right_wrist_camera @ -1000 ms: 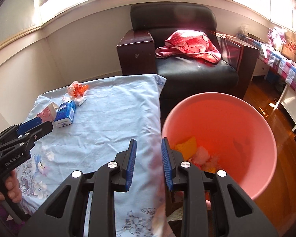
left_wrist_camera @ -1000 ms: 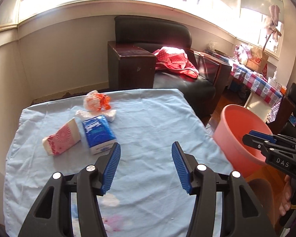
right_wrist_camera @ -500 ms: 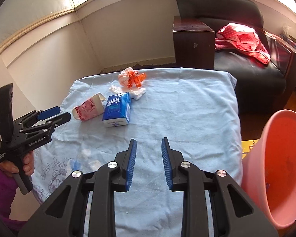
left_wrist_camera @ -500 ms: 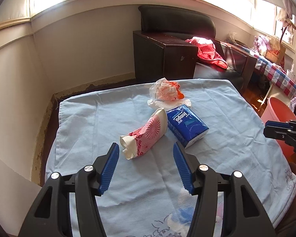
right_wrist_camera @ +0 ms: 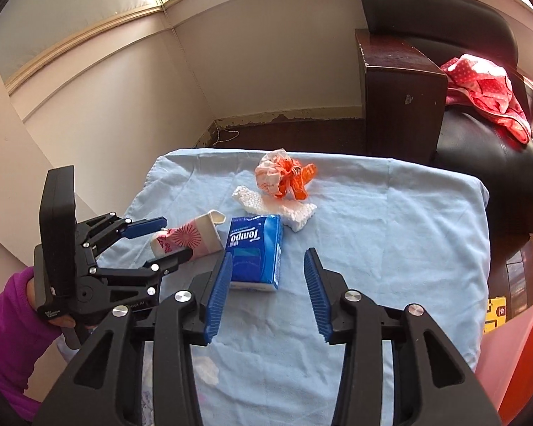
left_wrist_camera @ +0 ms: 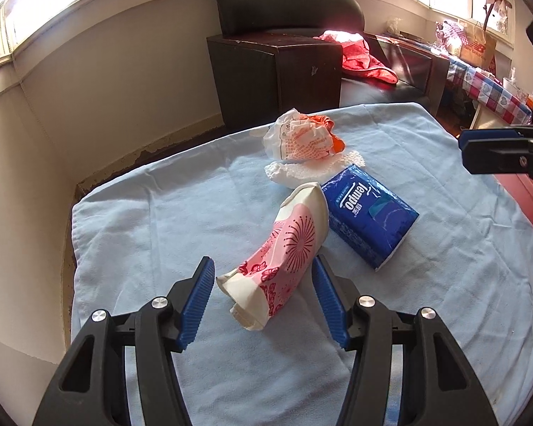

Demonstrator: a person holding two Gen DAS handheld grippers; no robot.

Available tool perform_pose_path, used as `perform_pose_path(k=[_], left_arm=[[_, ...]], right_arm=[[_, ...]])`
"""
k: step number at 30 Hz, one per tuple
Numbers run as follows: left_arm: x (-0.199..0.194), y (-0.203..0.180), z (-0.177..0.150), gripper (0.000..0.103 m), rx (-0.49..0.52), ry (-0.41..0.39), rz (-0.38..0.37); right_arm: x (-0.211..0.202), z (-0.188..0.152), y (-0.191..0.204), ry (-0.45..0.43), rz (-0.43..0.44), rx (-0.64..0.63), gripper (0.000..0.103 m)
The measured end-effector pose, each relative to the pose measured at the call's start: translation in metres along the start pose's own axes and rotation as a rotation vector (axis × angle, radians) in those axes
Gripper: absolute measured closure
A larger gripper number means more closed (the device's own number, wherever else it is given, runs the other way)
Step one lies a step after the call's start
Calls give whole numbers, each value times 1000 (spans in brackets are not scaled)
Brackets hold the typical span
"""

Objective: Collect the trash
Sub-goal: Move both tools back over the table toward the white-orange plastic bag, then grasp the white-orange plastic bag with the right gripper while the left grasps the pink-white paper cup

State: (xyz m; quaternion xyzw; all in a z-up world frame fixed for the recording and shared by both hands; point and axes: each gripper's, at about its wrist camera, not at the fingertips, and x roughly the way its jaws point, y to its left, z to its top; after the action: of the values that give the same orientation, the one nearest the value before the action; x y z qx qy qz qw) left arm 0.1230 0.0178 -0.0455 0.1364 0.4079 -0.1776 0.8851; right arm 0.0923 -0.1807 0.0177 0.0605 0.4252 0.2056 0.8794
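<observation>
Between the spread blue pads of the left gripper (left_wrist_camera: 263,294): pink-and-white paper carton (left_wrist_camera: 284,252), lying on its side, crushed end at 6 o'clock, open mouth toward 12. Pads stand either side of it; contact with either pad cannot be confirmed from this angle.

Right gripper (right_wrist_camera: 266,284): jaws wide apart, nothing between them but cloth; hovering over the table, its left pad just beside the near corner of the tissue pack.

Blue Tempo tissue pack (right_wrist_camera: 256,248): flat on the cloth, at 3 o'clock of the carton, touching or nearly touching it along one long side.

White foam scrap (right_wrist_camera: 284,209): at 12 o'clock of the tissue pack, close to its far edge.

Crumpled orange-and-white wrapper (right_wrist_camera: 284,177): at 12 o'clock of the foam scrap, resting partly on it.

Light blue tablecloth (right_wrist_camera: 391,234): covers the table, carries all the above.

Pink bucket (right_wrist_camera: 515,372): rim only, at 4 o'clock of the right gripper, off the table edge.

Dark armchair (left_wrist_camera: 284,56): beyond the table at 12 o'clock, red cloth (left_wrist_camera: 359,56) on its seat.
</observation>
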Motion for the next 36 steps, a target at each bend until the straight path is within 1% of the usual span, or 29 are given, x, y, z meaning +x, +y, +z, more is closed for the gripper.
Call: perform_pose_path(k=[2, 7, 9, 10, 11, 12, 16, 18, 20, 24, 27, 33, 36], left_arm=[[1, -1, -3, 54, 0, -4, 9], [-5, 0, -10, 57, -17, -30, 3], [-8, 1, -12, 57, -29, -32, 3], [-10, 2, -14, 57, -42, -32, 0], [-11, 3, -15, 57, -54, -30, 0], [-13, 4, -16, 57, -67, -28, 1], [-18, 9, -20, 58, -131, -12, -13], [-19, 12, -22, 57, -160, 1, -8], [-18, 14, -24, 57, -199, 21, -6], [-22, 17, -27, 57, -261, 30, 1], [-24, 15, -30, 57, -291, 32, 22], [-31, 12, -35, 57, -363, 40, 63], [-36, 8, -38, 57, -391, 46, 83]], right_arm=[[12, 11, 3, 4, 1, -19, 60], [46, 35, 7, 30, -10, -51, 60], [60, 43, 9, 37, -35, -60, 60], [65, 47, 10, 41, -47, -64, 59], [71, 51, 11, 49, -51, -67, 53], [76, 54, 12, 48, -55, -70, 52], [96, 69, 16, 49, -103, -94, 50], [106, 74, 18, 58, -115, -103, 50], [116, 77, 18, 70, -126, -112, 49], [128, 79, 22, 62, -186, -157, 49], [133, 80, 23, 60, -224, -181, 49], [141, 78, 32, 33, -265, -257, 49], [137, 75, 35, 19, -262, -276, 55]])
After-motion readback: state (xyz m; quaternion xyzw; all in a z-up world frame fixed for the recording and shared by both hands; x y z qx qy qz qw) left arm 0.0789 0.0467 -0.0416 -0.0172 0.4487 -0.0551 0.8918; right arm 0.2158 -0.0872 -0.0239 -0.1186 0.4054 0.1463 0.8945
